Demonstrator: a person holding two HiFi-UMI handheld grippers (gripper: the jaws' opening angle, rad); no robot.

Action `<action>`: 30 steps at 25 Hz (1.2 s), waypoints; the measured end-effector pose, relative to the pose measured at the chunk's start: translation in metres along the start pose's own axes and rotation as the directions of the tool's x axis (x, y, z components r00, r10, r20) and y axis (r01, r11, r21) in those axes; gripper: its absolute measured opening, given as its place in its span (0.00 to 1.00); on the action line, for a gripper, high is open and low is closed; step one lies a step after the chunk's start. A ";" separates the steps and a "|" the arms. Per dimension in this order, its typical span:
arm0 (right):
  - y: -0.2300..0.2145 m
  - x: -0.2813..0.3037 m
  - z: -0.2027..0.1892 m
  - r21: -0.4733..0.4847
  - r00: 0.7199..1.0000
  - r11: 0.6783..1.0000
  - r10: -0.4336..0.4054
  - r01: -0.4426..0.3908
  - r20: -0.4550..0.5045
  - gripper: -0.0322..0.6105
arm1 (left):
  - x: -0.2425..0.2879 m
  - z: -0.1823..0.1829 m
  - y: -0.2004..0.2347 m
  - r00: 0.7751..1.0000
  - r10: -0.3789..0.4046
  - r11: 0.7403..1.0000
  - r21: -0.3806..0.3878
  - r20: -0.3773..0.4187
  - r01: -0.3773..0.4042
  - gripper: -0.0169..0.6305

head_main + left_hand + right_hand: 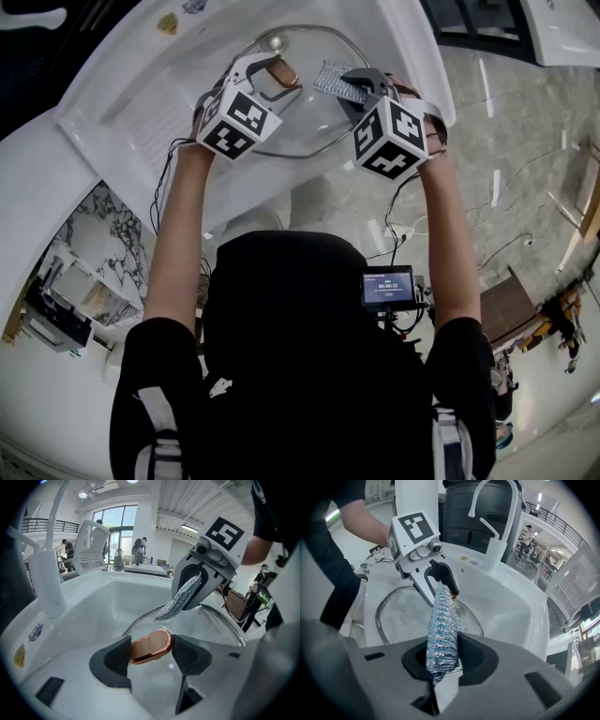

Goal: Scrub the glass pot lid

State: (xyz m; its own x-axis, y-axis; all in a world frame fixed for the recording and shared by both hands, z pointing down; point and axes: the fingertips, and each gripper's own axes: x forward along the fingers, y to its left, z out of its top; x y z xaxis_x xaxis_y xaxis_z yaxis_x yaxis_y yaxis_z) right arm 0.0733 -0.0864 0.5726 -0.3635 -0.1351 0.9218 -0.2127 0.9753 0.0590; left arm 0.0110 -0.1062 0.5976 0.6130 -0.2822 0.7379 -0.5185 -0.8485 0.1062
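The glass pot lid (305, 127) with a metal rim lies tilted in the white sink (131, 103). Its copper-coloured handle (150, 646) sits between the pads of my left gripper (151, 652), which is shut on it. In the head view that left gripper (274, 75) is over the lid's far part. My right gripper (443, 657) is shut on a silver mesh scrubbing cloth (442, 625). The cloth (336, 82) hangs just above the glass (401, 613), close to the handle. From the left gripper view the right gripper (197, 587) hovers over the lid (213, 625) with the cloth (180, 601) dangling.
A white faucet (494, 513) rises at the sink's far rim, and it shows as a faucet post (46, 573) at the left. The sink walls (101, 606) slope round the lid. The person's arms (178, 234) reach over the sink's near edge.
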 end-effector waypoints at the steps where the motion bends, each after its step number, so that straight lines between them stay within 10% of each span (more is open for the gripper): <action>1: 0.001 -0.001 0.000 0.003 1.000 1.000 0.000 0.000 0.001 0.15 | 0.000 0.000 0.000 1.000 -0.001 1.000 0.001 0.001 0.001 0.43; 30: 0.029 -0.022 0.001 0.000 1.000 1.000 0.023 -0.023 -0.008 0.15 | -0.001 0.001 -0.001 1.000 -0.006 1.000 0.002 0.012 0.006 0.43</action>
State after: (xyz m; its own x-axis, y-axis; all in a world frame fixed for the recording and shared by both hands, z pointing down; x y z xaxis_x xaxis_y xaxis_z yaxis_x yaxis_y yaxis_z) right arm 0.0748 -0.0552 0.5535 -0.3611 -0.1115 0.9258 -0.2047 0.9781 0.0380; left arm 0.0116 -0.1059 0.5964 0.6233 -0.2826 0.7291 -0.5136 -0.8510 0.1092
